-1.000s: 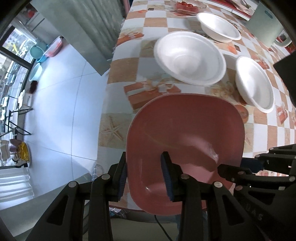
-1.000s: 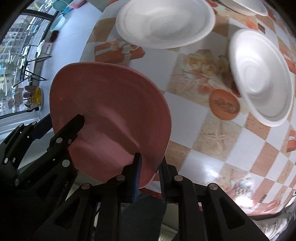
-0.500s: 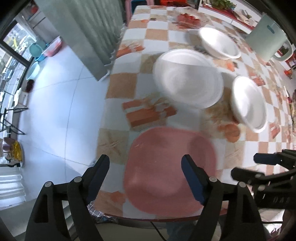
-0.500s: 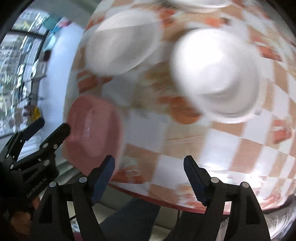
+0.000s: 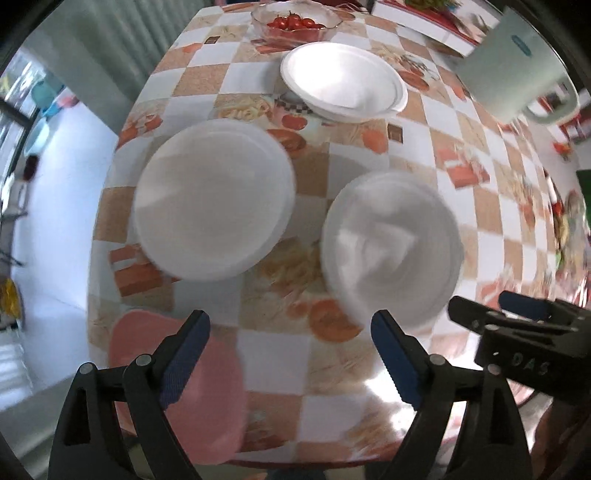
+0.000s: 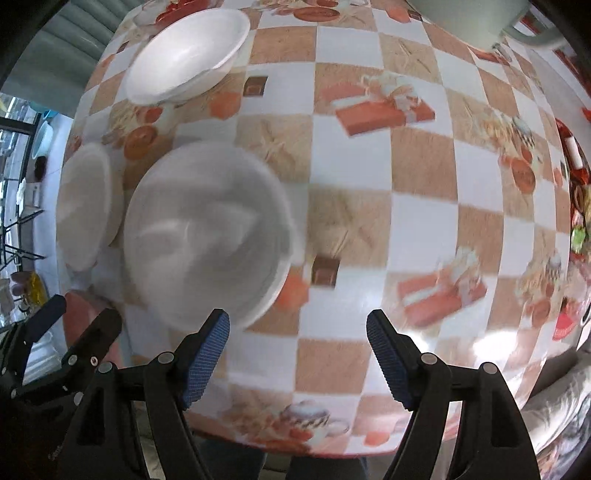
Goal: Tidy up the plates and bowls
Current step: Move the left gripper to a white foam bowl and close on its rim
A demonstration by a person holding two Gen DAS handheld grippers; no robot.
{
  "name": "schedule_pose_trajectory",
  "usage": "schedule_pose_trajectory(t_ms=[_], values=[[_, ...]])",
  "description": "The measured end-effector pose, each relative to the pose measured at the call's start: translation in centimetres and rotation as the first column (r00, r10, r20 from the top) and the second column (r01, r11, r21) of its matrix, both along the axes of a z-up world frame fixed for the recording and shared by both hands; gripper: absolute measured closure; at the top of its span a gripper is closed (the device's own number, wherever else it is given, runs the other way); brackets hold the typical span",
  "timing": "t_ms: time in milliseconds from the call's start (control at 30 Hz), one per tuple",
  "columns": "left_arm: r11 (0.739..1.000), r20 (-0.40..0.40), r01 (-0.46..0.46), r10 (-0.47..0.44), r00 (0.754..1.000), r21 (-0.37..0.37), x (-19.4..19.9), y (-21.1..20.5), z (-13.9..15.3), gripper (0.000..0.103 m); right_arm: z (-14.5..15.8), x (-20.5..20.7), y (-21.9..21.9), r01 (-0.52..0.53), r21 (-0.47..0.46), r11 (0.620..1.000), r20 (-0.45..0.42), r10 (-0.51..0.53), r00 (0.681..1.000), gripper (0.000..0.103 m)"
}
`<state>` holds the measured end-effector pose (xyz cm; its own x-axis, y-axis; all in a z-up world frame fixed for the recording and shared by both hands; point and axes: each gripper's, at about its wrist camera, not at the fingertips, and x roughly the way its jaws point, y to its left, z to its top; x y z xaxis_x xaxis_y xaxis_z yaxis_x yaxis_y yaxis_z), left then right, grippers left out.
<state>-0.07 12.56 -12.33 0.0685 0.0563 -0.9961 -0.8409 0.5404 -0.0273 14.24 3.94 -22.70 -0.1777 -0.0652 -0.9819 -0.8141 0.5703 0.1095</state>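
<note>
i had both tongs pointing down over the checkered worktop (image 5: 369, 177), each with its jaws spread wide and nothing between them. the left tongs (image 5: 290, 354) had just been opening, and the right tongs (image 6: 297, 350) had let go within the last second too; only tablecloth showed between the pads of either one. the pink plate (image 5: 207, 398) lay flat at the near left corner of the worktop, partly behind the left finger of my left tongs and touched by neither pair. ahead of it sat a large white plate (image 5: 214, 199), and beside that to the right a white bowl (image 5: 391, 251), both blurred. a second white bowl (image 5: 343, 79) stood farther back, with a glass dish of tomatoes (image 5: 295, 24) behind it and a pale green jug (image 5: 513, 62) at the far right. in the right wrist view the nearer white bowl sat just ahead of my right tongs' left finger
</note>
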Motion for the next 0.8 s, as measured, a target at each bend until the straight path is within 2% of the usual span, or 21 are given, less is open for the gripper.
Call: schedule_pose_trajectory(t_ms=[133,300,467,533,567,633,667,733,800], values=[[0.998,-0.037,-0.064,0.064,0.997,-0.01,1.3,0.6,-1.4,0.012,-1.4,1.4,1.6,-0.044,-0.006,0.999,0.001,0.044,0.999,0.025],[0.986,-0.059,-0.153,0.149,0.987,-0.071,1.8,1.4,-3.7,0.012,-3.1,2.7,3.5,-0.068,0.004,0.998,-0.029,0.069,0.997,0.025],[0.984,-0.088,-0.163,0.156,0.984,-0.074,2.6,1.7,-5.1,0.013,-4.8,3.0,6.3,-0.104,0.019,0.994,-0.063,0.105,0.992,0.025],[0.985,-0.091,-0.154,0.147,0.985,-0.074,3.1,1.7,-5.4,0.017,-5.5,2.8,7.1,-0.105,0.012,0.994,-0.07,0.106,0.992,0.026],[0.986,-0.093,-0.147,0.139,0.986,-0.074,3.5,1.7,-5.7,0.02,-5.8,2.8,7.4,-0.101,0.01,0.995,-0.075,0.101,0.992,0.03],[0.989,-0.105,-0.131,0.122,0.987,-0.075,4.0,1.8,-6.2,0.037,-6.2,2.5,7.7,-0.102,0.001,0.995,-0.08,0.102,0.992,0.06],[0.989,-0.111,-0.123,0.114,0.987,-0.079,4.3,1.9,-6.6,0.042,-6.4,2.5,7.8,-0.104,-0.003,0.995,-0.082,0.103,0.991,0.064],[0.989,-0.117,-0.116,0.104,0.988,-0.097,4.5,2.1,-7.2,0.06,-6.9,1.1,8.6,-0.113,0.013,0.993,-0.096,0.114,0.989,0.071],[0.988,-0.09,-0.104,0.094,0.991,-0.112,4.6,2.3,-7.4,0.067,-7.1,0.8,8.4,-0.117,0.019,0.993,-0.119,0.119,0.986,0.08]])
